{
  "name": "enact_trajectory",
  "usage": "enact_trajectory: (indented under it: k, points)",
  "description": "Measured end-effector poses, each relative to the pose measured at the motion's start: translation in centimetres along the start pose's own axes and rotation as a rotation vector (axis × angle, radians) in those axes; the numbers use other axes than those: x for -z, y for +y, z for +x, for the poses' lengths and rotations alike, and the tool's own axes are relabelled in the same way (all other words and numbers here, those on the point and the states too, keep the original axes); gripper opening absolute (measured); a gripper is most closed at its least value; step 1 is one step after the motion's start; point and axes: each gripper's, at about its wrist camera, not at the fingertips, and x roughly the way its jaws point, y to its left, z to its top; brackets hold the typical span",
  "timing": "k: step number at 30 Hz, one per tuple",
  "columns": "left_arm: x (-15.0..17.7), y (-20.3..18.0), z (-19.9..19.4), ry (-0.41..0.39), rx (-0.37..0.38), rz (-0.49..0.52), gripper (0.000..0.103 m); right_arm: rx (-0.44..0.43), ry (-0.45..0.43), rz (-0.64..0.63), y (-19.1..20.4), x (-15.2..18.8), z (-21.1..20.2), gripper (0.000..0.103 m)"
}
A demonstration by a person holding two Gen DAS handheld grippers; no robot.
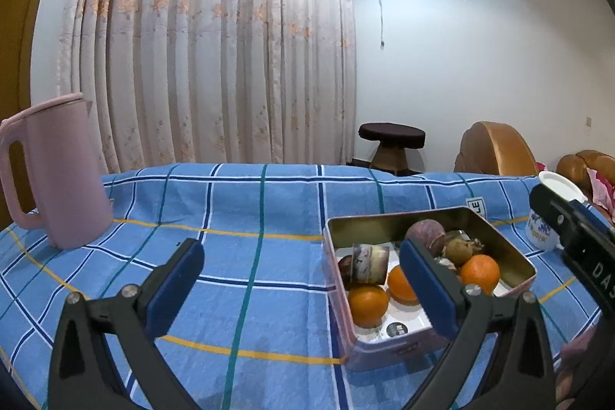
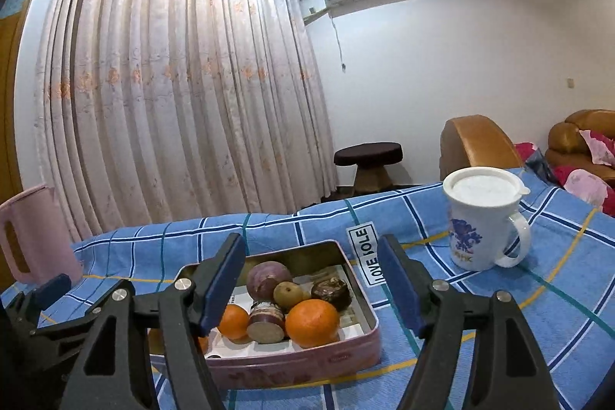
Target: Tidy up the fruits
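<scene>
The kettle [image 1: 54,171] stands far left of the left gripper [image 1: 303,279], whose jaws gape empty over the desk [image 1: 250,210]. The tin [image 2: 346,344] of fruit [image 2: 312,322] lies just ahead, its long axis running away, nearest the right gripper [image 2: 311,291], jaws apart and level above it. The mug [image 2: 480,221] stands rightward.
</scene>
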Motion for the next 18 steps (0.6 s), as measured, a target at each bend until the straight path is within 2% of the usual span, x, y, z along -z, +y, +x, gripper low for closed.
enact_trajectory:
  k: [18]
  points:
    - [-0.01, -0.22, -0.65, -0.026, -0.008, 0.016, 0.103, 0.023, -0.03, -0.022, 0.81, 0.25, -0.54, 0.073]
